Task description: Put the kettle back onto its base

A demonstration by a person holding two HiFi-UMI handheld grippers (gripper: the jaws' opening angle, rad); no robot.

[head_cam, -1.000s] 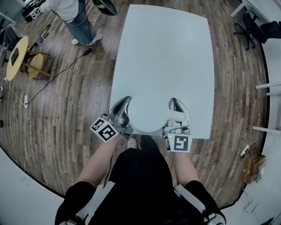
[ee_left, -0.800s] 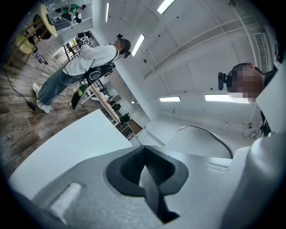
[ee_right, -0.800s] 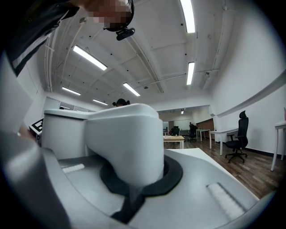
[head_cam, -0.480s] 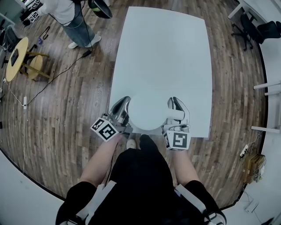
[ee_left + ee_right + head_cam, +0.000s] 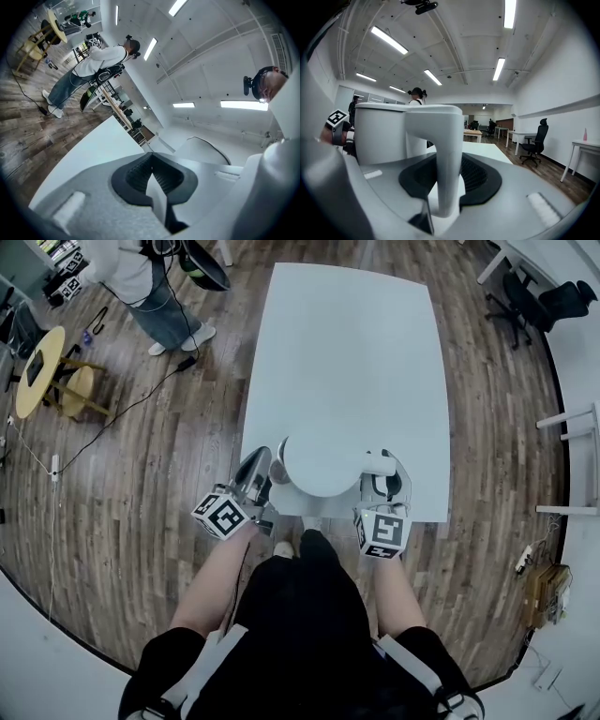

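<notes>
A person seen from above stands at the near edge of a long white rectangular table (image 5: pixel 347 352), holding a two-jaw claw in each hand. The claws sit on either side of a white cylindrical plastic electric kettle (image 5: pixel 322 465), which rests at that near edge. The right claw (image 5: pixel 449 180) has the kettle's white upright loop handle (image 5: pixel 440 140) standing between its jaws. These jaws are opening, and dark ribbed pad shows on both sides of the handle, so the pads do not press on it. The handle's long axis runs straight up and down, across the line along which the jaws close. The kettle's body lies just ahead of this claw and a little to its left. The left claw (image 5: pixel 152 176) has its jaws closed together on nothing, with the kettle's body rising just beside it, to its right and slightly ahead. The right hand is therefore the one at the kettle, and the left only flanks it. The base cannot be made out, because the kettle's wide top hides whatever lies beneath, so whether it is seated cannot be told. This looks like the release at the end of the placing. The coming move likely depends on the handle being centred in the right claw. Drawing that claw straight back along its own pointing line should clear the pads, while sideways drift could catch the handle and twist the kettle.
</notes>
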